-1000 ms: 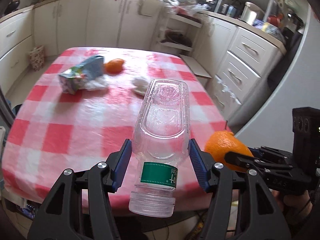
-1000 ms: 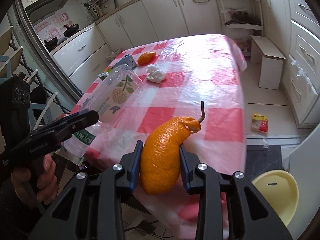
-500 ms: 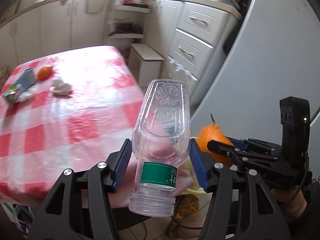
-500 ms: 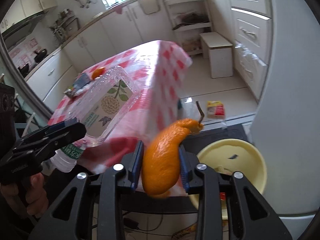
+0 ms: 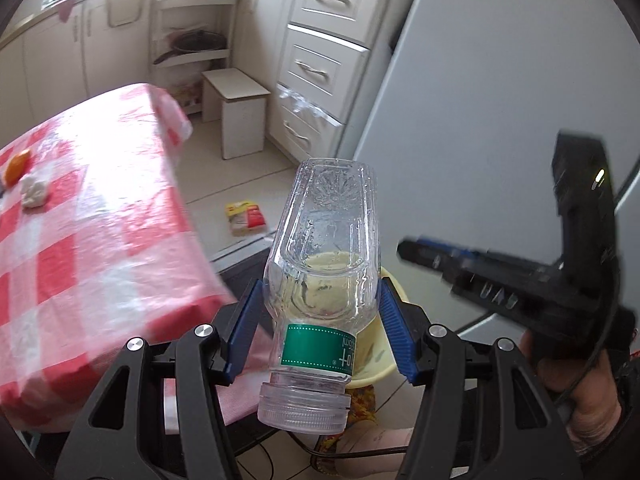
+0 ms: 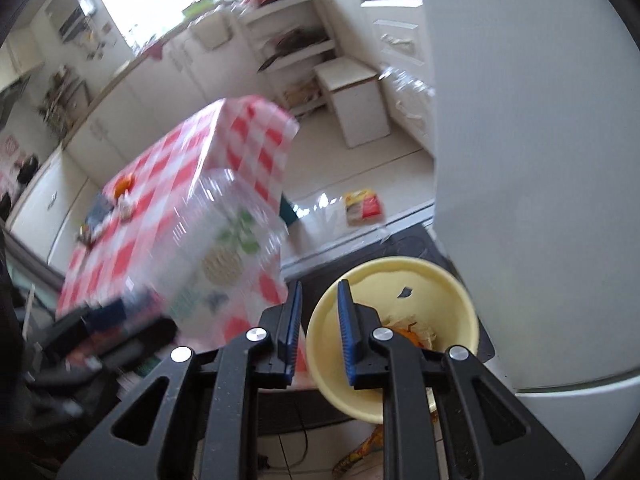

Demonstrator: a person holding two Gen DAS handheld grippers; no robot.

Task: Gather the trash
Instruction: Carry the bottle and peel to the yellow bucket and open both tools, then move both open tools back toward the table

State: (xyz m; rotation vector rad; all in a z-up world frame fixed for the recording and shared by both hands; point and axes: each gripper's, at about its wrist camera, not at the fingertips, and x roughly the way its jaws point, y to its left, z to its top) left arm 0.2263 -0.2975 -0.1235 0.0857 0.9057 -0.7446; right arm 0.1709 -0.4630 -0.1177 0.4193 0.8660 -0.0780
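A clear plastic bottle (image 5: 320,280) is clamped between the blue pads of the left gripper (image 5: 320,320), neck toward the camera and base pointing away; no liquid is seen in it, and a green label band circles it near the neck. Directly beyond and below the bottle, a yellow bin (image 6: 400,280) is seen, holding orange peel (image 6: 412,334) and pale scraps at its bottom. The right gripper (image 6: 318,320) is held just above the bin's near rim with its jaws slightly apart and nothing between them. Farther off on the floor, ahead of both grippers, a red and yellow wrapper (image 5: 245,217) lies. To the left, on the checked table (image 5: 100,240), crumpled tissue (image 5: 34,192) and a second orange peel (image 5: 16,164) are seen.
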